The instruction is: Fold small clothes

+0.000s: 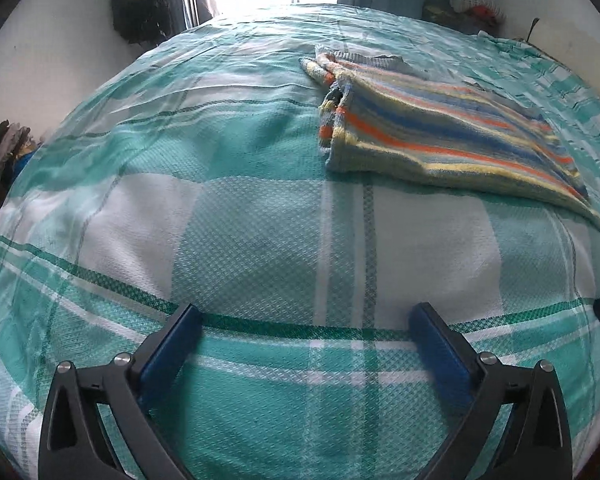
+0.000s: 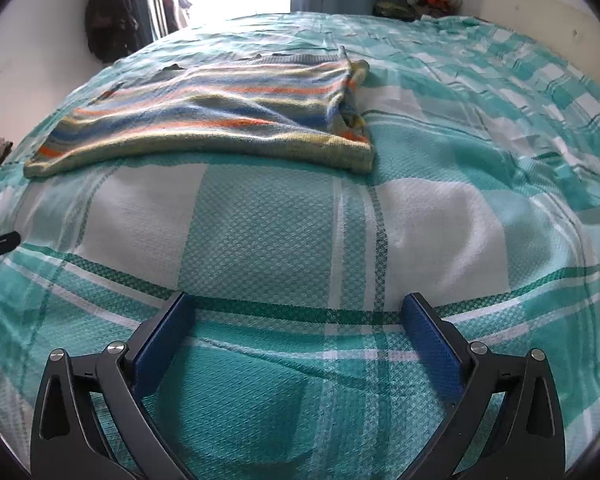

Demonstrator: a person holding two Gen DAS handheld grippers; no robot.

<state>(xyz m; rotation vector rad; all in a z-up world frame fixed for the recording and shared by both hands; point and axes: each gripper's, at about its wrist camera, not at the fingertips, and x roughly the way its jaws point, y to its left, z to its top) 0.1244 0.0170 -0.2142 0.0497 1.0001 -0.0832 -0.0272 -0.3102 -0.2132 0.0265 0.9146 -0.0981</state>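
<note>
While both tools hung above the checked teal bedspread [image 1: 260, 240], each stood with its blue-padded fingers spread wide and nothing between them. The left tool [image 1: 306, 320] hovered over bare cloth, the striped knit garment [image 1: 440, 132] lying flat, well ahead and to its right. The right tool [image 2: 300, 308] likewise gripped nothing, with the same striped garment [image 2: 220, 120] ahead and to its left, folded over at one end on the bed.
</note>
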